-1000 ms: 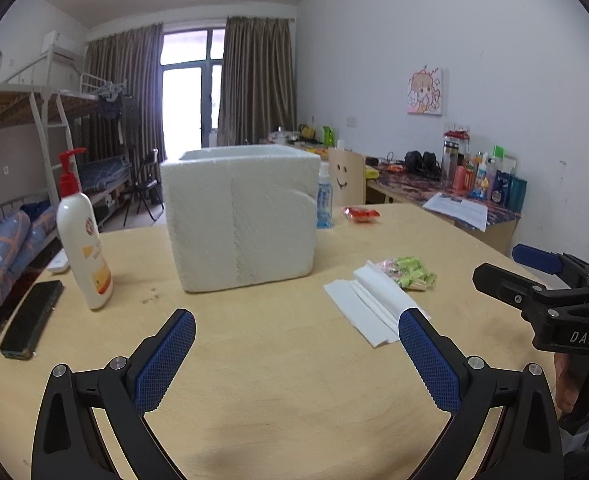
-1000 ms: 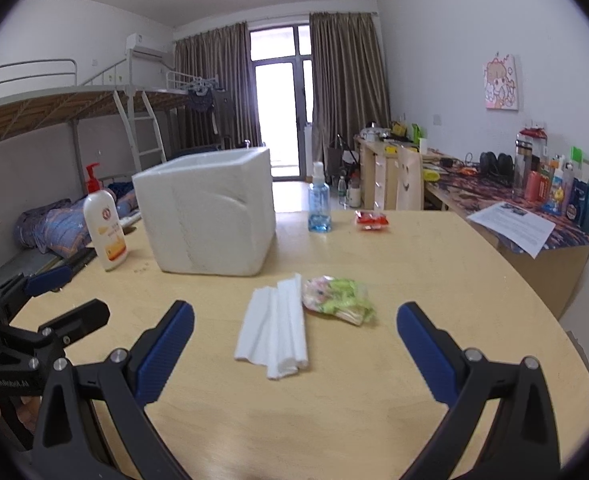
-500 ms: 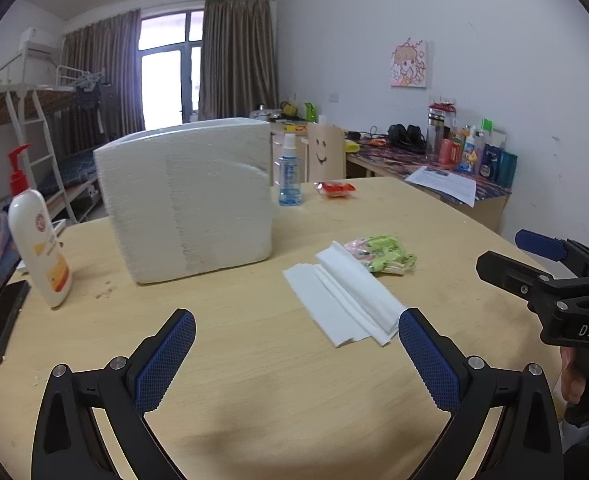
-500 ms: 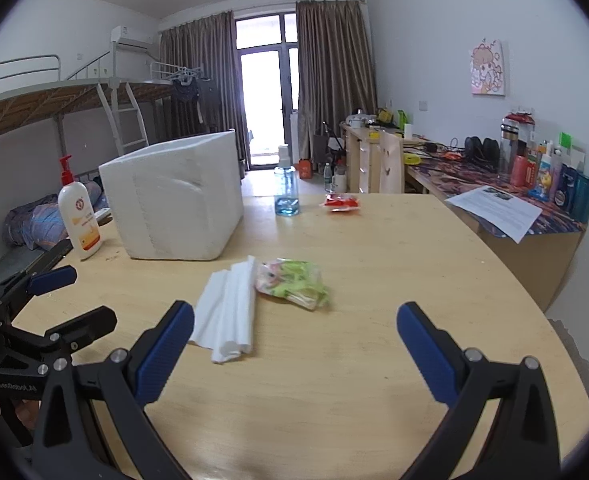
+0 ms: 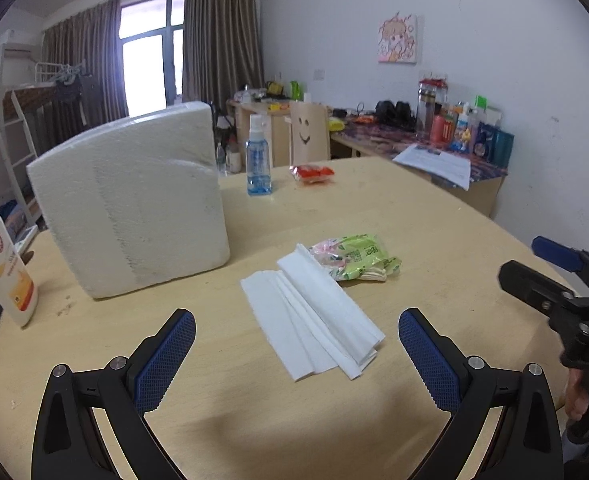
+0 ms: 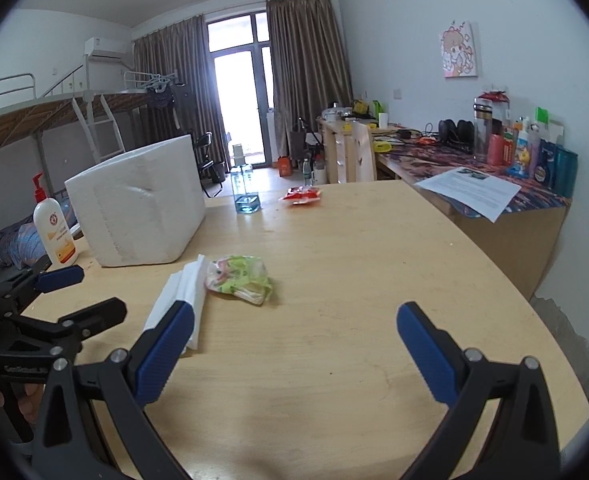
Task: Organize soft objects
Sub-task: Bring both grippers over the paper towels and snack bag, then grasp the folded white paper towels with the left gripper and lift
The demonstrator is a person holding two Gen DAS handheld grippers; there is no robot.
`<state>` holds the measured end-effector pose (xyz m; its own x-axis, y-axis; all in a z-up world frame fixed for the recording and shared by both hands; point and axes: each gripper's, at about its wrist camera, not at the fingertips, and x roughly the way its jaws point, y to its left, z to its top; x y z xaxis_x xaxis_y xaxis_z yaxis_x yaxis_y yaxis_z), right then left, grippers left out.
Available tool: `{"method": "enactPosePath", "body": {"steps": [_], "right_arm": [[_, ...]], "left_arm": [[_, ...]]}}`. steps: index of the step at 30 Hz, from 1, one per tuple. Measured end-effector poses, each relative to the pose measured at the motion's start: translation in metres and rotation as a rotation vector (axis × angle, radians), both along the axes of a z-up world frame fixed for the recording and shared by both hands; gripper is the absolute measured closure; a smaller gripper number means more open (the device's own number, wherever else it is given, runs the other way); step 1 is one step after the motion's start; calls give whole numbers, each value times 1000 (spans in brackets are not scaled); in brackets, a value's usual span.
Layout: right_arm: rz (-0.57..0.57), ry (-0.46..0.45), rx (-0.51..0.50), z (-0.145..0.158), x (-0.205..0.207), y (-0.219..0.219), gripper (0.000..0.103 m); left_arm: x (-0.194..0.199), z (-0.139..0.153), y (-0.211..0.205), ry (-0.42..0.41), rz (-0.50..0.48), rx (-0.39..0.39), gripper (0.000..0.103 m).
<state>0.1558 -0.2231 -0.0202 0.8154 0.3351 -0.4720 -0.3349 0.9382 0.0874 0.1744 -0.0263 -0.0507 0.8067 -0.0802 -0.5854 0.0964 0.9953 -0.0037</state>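
The left hand-held gripper (image 5: pixel 296 334) hangs low over the pale wooden surface (image 5: pixel 434 220) with its jaws spread wide and nothing between them, the blue pads (image 5: pixel 162 364) showing a fine cross-hatched grip. Just ahead of it lies a stack of white tissues (image 5: pixel 314 316), flat, thin and folded into long overlapping pleats, lying at a slant. Touching the stack's far end is a crinkled soft pack (image 5: pixel 354 256) in glossy green and pink film, partly squashed. Behind and to the left stands a blocky white foam box (image 5: pixel 134 204) with a grainy, pebbled face and rounded corners. A clear blue spray bottle (image 5: pixel 258 160) and a small red packet (image 5: pixel 312 173) sit further back, and a white pump bottle (image 5: pixel 2 268) stands at the left edge. The right hand-held gripper (image 6: pixel 294 338) is likewise released, jaws wide apart over bare wood, its left pad overlapping the near end of the tissues in its own view.
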Motion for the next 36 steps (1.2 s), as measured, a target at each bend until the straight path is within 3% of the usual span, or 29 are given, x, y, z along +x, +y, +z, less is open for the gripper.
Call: {"method": "enactPosePath", "body": {"steps": [13,17,24,36], "right_arm": [[25,27,27,-7,14,-7,0],[34,31,30,-8,17,-8,1],[47,38,35,-9,19,-6,1],[60,47,22,-10,21,0,1]], "left_arm": [[40,-19,-13,118,43,2,1],[50,-27,-15,167,54,7,8],[59,-37,-16,214,66,16,10],[65,-41,-10,267,83,3,33]]}}
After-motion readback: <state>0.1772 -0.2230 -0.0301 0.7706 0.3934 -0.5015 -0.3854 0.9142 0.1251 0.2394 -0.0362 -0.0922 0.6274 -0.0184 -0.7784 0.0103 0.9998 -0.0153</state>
